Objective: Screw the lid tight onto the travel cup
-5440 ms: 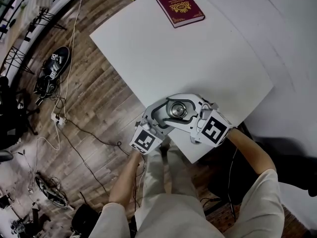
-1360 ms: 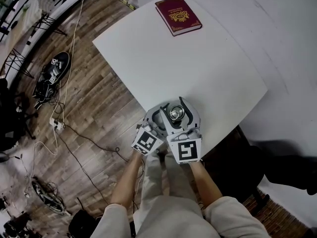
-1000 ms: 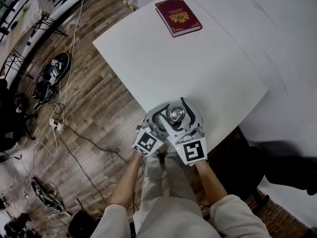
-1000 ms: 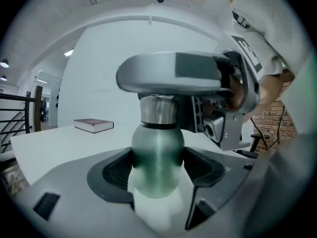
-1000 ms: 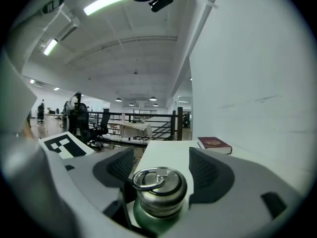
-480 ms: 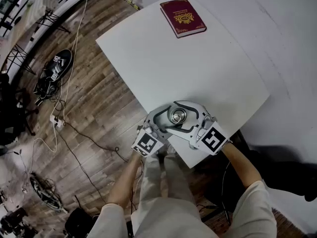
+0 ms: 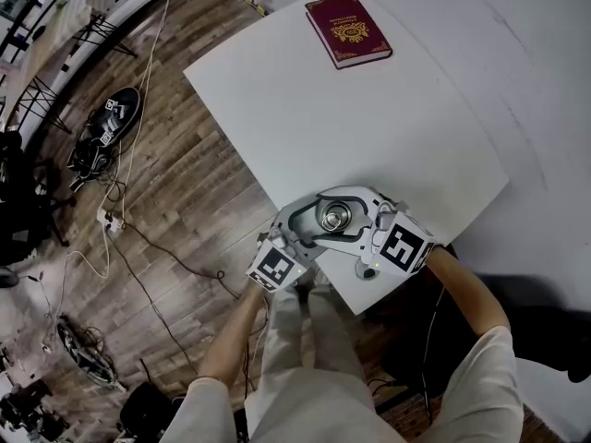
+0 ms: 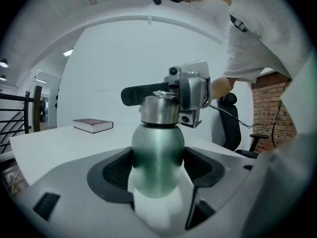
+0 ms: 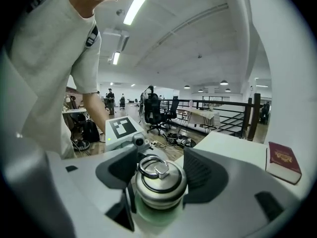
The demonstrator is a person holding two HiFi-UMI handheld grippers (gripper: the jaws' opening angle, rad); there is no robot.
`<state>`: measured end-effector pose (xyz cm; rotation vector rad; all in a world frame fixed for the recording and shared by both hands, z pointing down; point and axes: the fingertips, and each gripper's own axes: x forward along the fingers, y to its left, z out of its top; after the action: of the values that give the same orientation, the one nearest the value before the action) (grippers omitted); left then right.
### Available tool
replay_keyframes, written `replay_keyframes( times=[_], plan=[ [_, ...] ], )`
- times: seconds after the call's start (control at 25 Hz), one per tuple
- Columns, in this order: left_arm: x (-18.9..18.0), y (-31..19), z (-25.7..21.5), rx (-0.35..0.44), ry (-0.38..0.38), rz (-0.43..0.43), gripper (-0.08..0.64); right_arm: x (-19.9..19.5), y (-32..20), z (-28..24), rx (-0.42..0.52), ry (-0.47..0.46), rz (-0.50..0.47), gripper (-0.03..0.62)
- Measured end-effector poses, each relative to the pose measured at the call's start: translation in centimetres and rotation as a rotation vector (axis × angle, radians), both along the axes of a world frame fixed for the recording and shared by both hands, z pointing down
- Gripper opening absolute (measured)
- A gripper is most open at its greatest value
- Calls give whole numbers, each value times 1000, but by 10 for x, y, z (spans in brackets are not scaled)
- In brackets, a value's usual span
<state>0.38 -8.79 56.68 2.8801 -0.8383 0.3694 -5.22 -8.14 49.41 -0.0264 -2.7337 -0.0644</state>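
Note:
A green travel cup [image 8: 157, 157] with a steel lid [image 8: 159, 108] stands upright at the near corner of the white table [image 7: 369, 118]. My left gripper [image 8: 157, 170] is shut on the cup's green body, one pad on each side. From the right, my right gripper [image 9: 161, 175] reaches across the ringed lid [image 9: 161, 180]. Its jaws have just been closing with the lid between them, and both pads now press the lid's rim. In the head view the lid [image 7: 334, 216] shows between both pairs of jaws, which hide the cup body.
A maroon book [image 7: 348, 30] lies at the table's far end. The table edge runs just below the cup, with wooden floor beyond it. Cables and shoes [image 7: 102, 127] lie on the floor at the left. A dark chair [image 7: 517, 303] stands at the right.
My right gripper has swung from the near side of the cup round to its right side, rolling as it went. The left gripper and the cup have stayed put.

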Motion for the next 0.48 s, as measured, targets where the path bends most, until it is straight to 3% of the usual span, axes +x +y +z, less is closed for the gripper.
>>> replay_keyframes(
  times=[0.24, 0.48],
  plan=[
    [-1, 1, 1, 6, -4, -1, 328, 0, -1, 0, 1, -21, 14, 258],
    [-1, 1, 0, 2, -3, -6, 328, 2, -8, -1, -1, -42, 135, 255]
  ],
)
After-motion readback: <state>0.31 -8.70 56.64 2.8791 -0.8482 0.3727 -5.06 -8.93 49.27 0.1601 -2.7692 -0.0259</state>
